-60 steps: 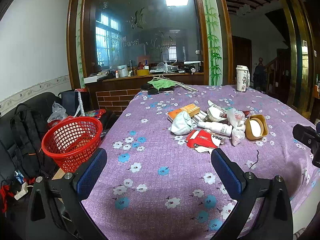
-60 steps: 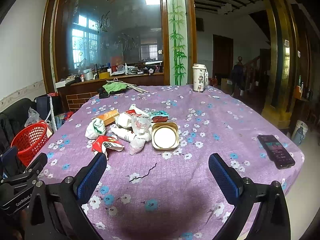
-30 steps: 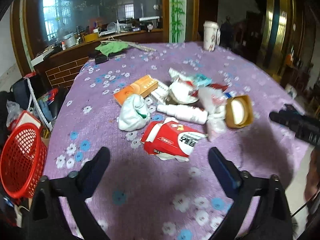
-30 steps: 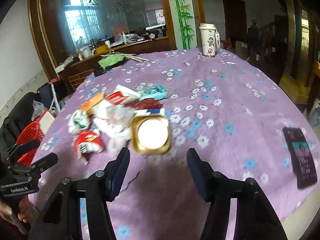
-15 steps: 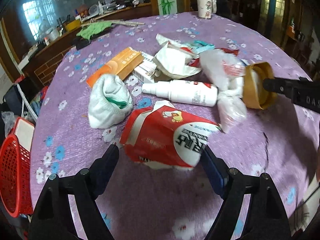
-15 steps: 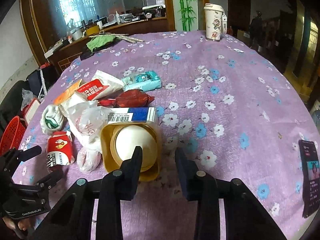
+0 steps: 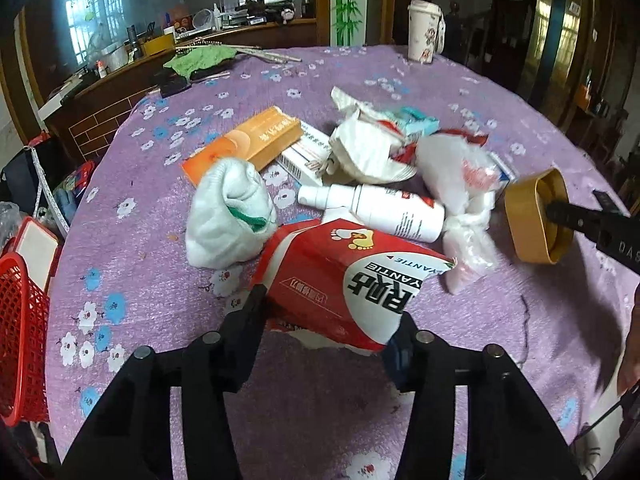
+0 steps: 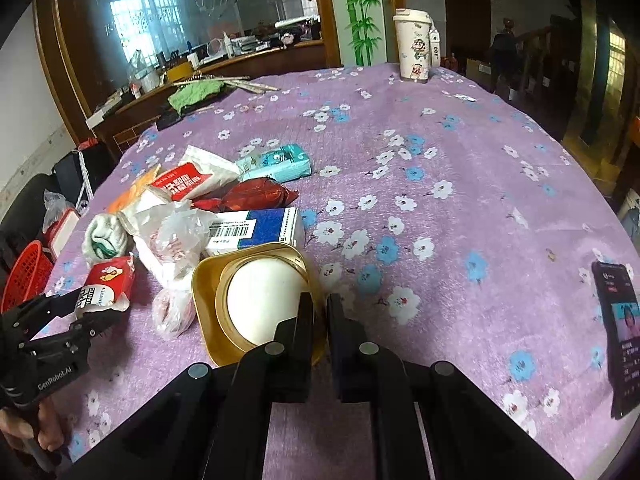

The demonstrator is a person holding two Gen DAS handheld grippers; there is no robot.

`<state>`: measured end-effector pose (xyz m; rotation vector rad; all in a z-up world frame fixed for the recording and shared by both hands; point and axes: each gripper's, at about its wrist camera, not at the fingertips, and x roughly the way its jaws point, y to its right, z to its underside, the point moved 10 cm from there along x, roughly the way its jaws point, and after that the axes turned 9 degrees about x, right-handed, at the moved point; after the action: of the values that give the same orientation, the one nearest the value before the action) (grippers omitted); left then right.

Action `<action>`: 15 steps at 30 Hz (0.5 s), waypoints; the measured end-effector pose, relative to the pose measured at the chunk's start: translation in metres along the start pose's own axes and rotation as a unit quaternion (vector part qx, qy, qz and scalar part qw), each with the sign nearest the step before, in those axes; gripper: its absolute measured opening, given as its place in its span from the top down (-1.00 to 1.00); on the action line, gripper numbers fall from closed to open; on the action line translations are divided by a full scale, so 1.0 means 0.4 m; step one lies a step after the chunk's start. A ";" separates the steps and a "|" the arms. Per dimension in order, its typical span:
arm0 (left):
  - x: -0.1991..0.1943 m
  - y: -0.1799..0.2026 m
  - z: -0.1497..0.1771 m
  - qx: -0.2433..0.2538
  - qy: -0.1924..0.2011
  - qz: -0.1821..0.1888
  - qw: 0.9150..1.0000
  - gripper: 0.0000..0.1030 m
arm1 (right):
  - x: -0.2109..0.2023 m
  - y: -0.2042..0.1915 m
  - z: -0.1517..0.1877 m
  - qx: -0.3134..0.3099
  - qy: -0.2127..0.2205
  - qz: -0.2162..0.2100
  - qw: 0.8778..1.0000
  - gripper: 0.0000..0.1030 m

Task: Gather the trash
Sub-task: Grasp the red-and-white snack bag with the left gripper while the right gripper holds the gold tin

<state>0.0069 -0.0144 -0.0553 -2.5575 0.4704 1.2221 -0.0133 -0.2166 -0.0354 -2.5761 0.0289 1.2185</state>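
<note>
A pile of trash lies on the purple flowered tablecloth [image 7: 168, 240]. My left gripper [image 7: 326, 320] has its jaws closing on a crumpled red and white packet [image 7: 340, 284], and both fingers touch its sides. The same packet [image 8: 106, 284] sits in the left gripper [image 8: 86, 314] in the right wrist view. My right gripper [image 8: 320, 308] is shut on the near rim of a gold tub [image 8: 208, 280] with a white dome inside. Seen from the left wrist, the gold tub [image 7: 528, 216] stands tipped on edge, with the right gripper [image 7: 558, 208] on its rim.
In the pile are a balled white sock [image 7: 228, 216], a white spray bottle [image 7: 380, 210], an orange box [image 7: 248, 140], a plastic bag [image 7: 460, 176] and a blue and white box [image 8: 256, 230]. A red basket [image 7: 20, 340] stands off the table's left edge. A phone [image 8: 616, 332] lies right.
Both grippers moved down and in toward the pile. The left jaws narrowed around the red and white packet. The right jaws closed on the gold tub's rim, and the tub tipped up.
</note>
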 end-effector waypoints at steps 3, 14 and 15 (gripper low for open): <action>-0.025 0.003 -0.006 -0.007 0.009 0.019 1.000 0.66 | -0.029 -0.003 -0.002 -0.004 0.012 0.001 1.000 0.86; -0.031 0.010 0.022 -0.019 -0.015 0.035 0.999 -0.38 | -0.069 -0.022 0.006 -0.014 0.025 -0.007 1.000 0.86; -0.050 0.016 0.014 -0.019 0.001 0.041 0.999 -0.39 | -0.070 -0.021 0.006 -0.012 0.026 -0.009 1.000 0.86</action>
<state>-0.0115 -0.0145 -0.0437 -2.5953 0.5617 1.2683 -0.0319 -0.2107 -0.0134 -2.6232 0.0023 1.1538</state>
